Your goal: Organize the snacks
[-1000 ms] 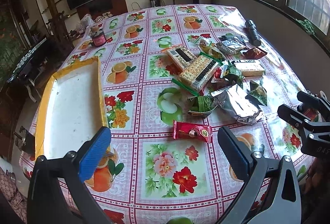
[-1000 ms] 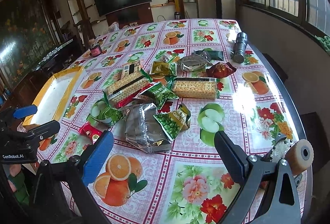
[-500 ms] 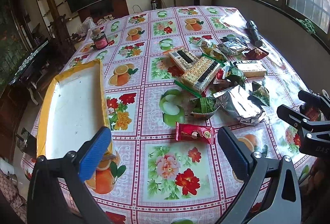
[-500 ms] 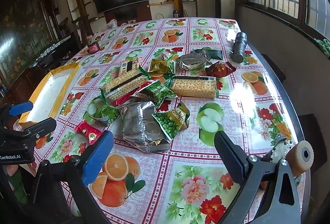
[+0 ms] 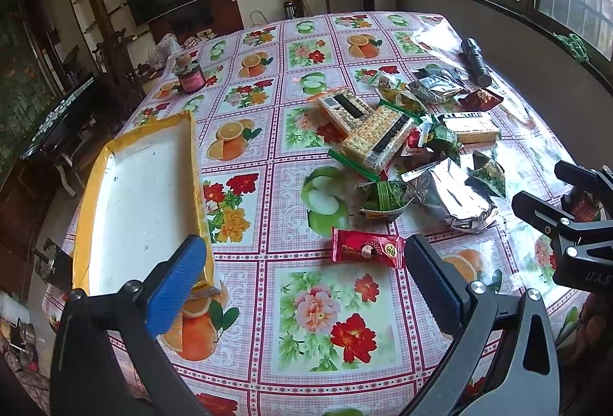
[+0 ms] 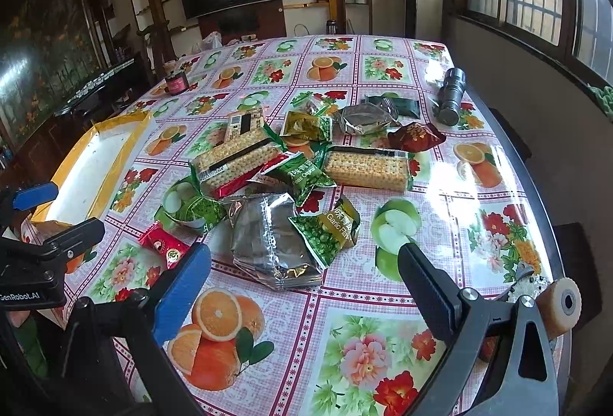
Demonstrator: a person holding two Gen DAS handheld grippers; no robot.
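Yellow-rimmed tray (image 5: 141, 186) sits far left of your snack pile (image 5: 413, 147); the red packet (image 5: 367, 252) lies nearer, just left of it. Both your left tool (image 5: 302, 285) and right tool (image 6: 302, 285) hang released above the surface (image 5: 268, 101).

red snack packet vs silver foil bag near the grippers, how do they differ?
The red snack packet is small, flat and printed; the silver foil bag is larger, crinkled and plain. The packet lies alone; the bag touches the pile. Both lie on the tablecloth, ungrasped.
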